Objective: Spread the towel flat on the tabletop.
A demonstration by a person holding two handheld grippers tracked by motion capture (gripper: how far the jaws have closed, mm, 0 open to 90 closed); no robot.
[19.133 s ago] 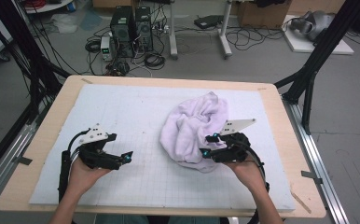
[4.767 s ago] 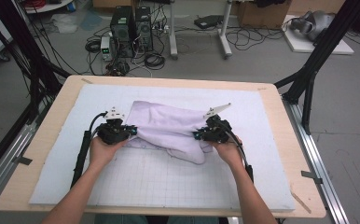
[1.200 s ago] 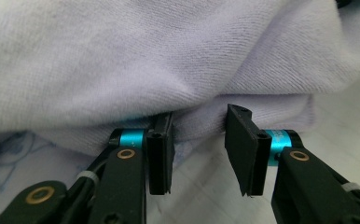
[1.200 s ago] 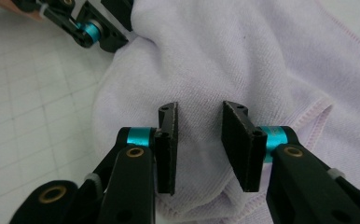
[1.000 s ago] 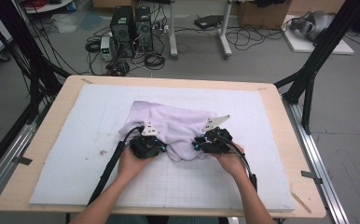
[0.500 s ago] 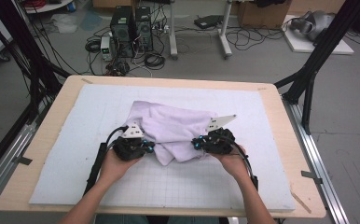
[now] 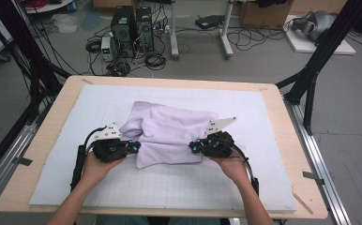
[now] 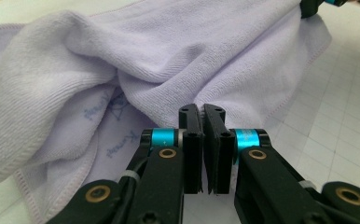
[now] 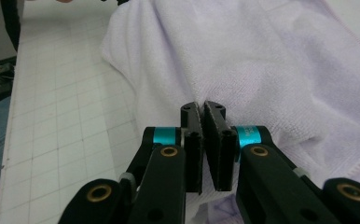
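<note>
**Both grippers clamped on the towel's near side**

The left gripper (image 7: 131, 146) has its jaws pressed together on the left near edge of the lilac towel (image 7: 169, 131). In the left gripper view its two black jaws stand nearly flush, a thin fold of the towel (image 8: 178, 60) running in at their tips. The jaws have just been closing, with cloth between them.

The right gripper (image 7: 195, 147) is likewise closed, pinching the towel at its right near edge. In the right gripper view the right gripper (image 9: 202, 108) bites into the terry just where the cloth (image 9: 262, 60) starts; these jaws too have just been closing onto it.

The towel lies bunched in loose folds in the middle of the white gridded mat (image 7: 179, 187), stretched between the two grippers, with blue printed lettering (image 8: 115, 144) showing on an underside flap. The mat covers a wooden table (image 7: 291, 117).

Beyond the far edge, on the floor, stand computer towers (image 7: 132, 23) amid tangled cables (image 7: 155, 58). Black frame struts (image 7: 320, 56) rise at the table's far right and far left corners.
</note>
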